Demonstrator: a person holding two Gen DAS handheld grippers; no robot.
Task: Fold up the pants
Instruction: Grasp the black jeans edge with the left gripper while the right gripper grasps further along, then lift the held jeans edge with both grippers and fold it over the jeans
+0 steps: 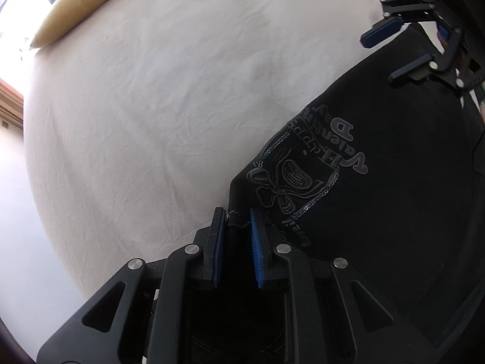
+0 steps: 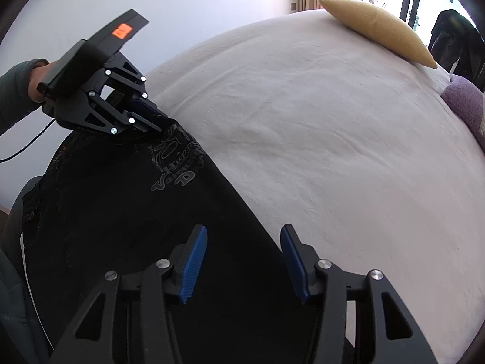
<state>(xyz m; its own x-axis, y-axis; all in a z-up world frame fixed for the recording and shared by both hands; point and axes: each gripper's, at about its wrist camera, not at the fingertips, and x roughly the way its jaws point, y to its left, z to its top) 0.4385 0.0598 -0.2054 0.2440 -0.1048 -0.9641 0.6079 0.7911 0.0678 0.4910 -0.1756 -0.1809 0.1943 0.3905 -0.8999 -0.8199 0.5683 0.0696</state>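
Black pants point(image 1: 379, 200) with a grey "Valentine Day" print lie along the near edge of a bed; they also show in the right wrist view point(image 2: 127, 218). My left gripper point(image 1: 237, 217) is shut on a corner of the pants' edge, the fabric pinched between its blue pads. It shows from outside in the right wrist view point(image 2: 157, 118). My right gripper point(image 2: 244, 233) is open and empty, its jaws straddling the pants' edge just above the fabric. It appears in the left wrist view point(image 1: 391, 56) at the far right.
The bed is covered by a cream sheet point(image 2: 318, 121). A tan pillow point(image 2: 379, 30) lies at the far edge, also in the left wrist view point(image 1: 78, 9). A purple cushion point(image 2: 466, 103) sits at the right. A wall stands behind the bed's left side.
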